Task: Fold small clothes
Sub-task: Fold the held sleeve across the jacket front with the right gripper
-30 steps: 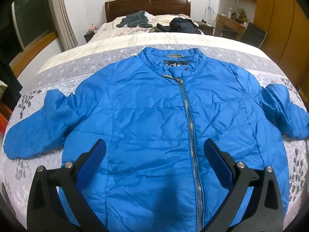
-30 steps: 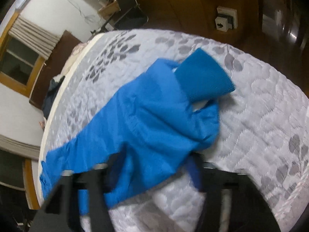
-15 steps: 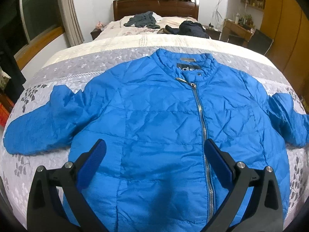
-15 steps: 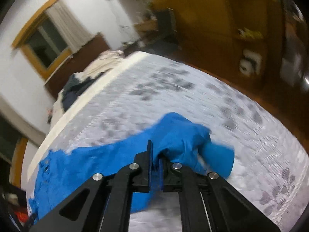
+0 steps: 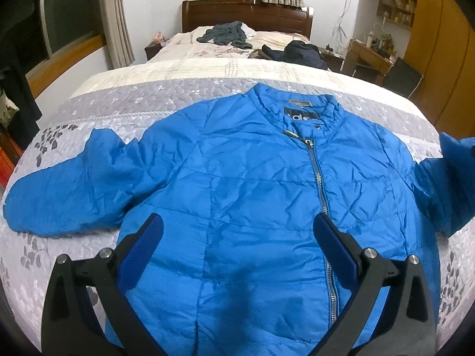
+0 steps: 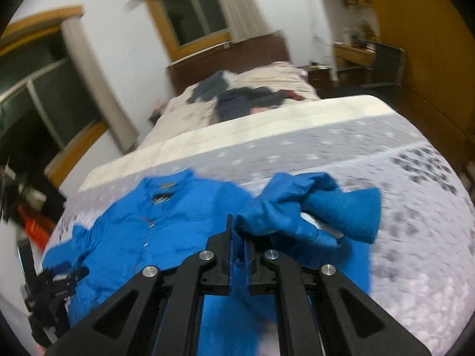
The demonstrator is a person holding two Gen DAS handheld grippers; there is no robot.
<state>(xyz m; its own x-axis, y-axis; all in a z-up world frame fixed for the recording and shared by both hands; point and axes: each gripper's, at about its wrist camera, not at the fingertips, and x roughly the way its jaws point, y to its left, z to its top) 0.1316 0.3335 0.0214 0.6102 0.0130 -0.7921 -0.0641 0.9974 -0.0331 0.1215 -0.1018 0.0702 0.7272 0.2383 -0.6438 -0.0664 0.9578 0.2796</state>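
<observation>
The blue jacket lies flat, zipped, on the grey quilt of the bed. My right gripper is clenched on its right sleeve — the cuff is lifted off the quilt. My left gripper hangs over the hem, fingers spread wide, holding nothing.

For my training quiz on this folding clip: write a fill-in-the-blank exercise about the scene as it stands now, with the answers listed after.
1. The puffy blue zip-up jacket lies front side up on the grey leaf-patterned quilt, its silver zipper done ____.
2. The right gripper is shut on the jacket's ____.
3. The left gripper hovers over the jacket with its jaws ____.
4. Dark clothes lie near the ____ wooden headboard.

Missing words: up; sleeve; open; brown
</observation>
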